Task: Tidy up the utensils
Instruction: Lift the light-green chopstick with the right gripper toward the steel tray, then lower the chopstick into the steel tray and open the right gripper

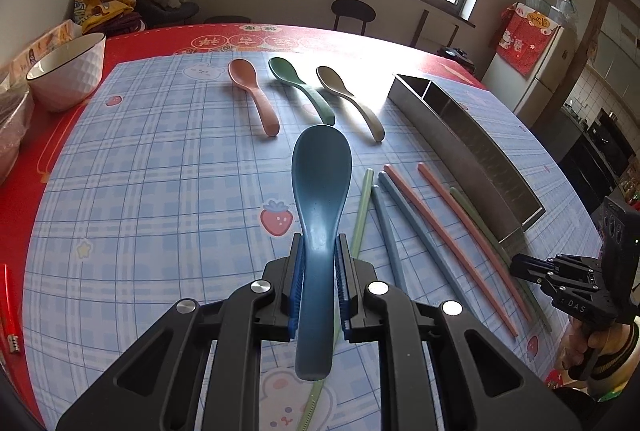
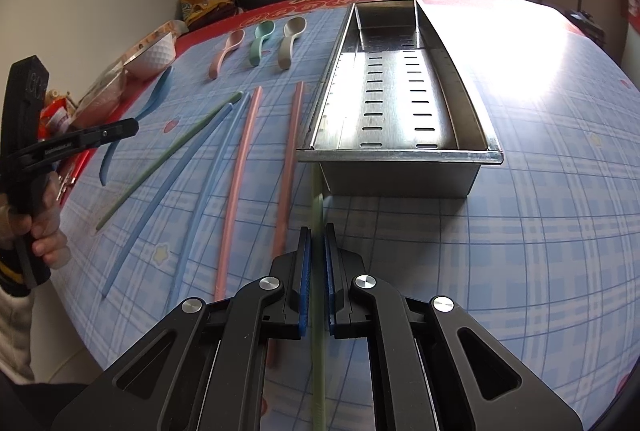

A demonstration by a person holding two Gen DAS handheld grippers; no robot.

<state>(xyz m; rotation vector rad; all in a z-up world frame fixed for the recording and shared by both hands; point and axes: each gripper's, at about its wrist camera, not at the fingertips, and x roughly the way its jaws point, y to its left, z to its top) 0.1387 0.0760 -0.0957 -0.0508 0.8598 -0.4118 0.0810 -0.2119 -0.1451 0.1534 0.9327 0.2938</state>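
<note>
The dark blue plastic spoon [image 1: 320, 199] is sitting clamped in my left gripper [image 1: 319, 251], its handle running back between the blue pads [image 1: 295, 271] and its bowl sticking out forward, lifted clear of the blue plaid tablecloth [image 1: 160, 191]. I am holding a pale green plastic chopstick [image 2: 318, 271] in my right gripper [image 2: 317, 243], jaws narrowed tight on it, its far tip reaching to just beside the near corner of the long perforated steel utensil tray [image 2: 400, 155].

Outward from the claws, I am seeing two blue, two pink and one more green chopstick lying fanned on the cloth left of the tray. Beyond them a pink spoon [image 1: 252, 91], a green spoon [image 1: 300, 87] and a beige spoon [image 1: 348, 95] are lying side by side. A white textured bowl [image 1: 68, 71] is standing at the far left edge.
</note>
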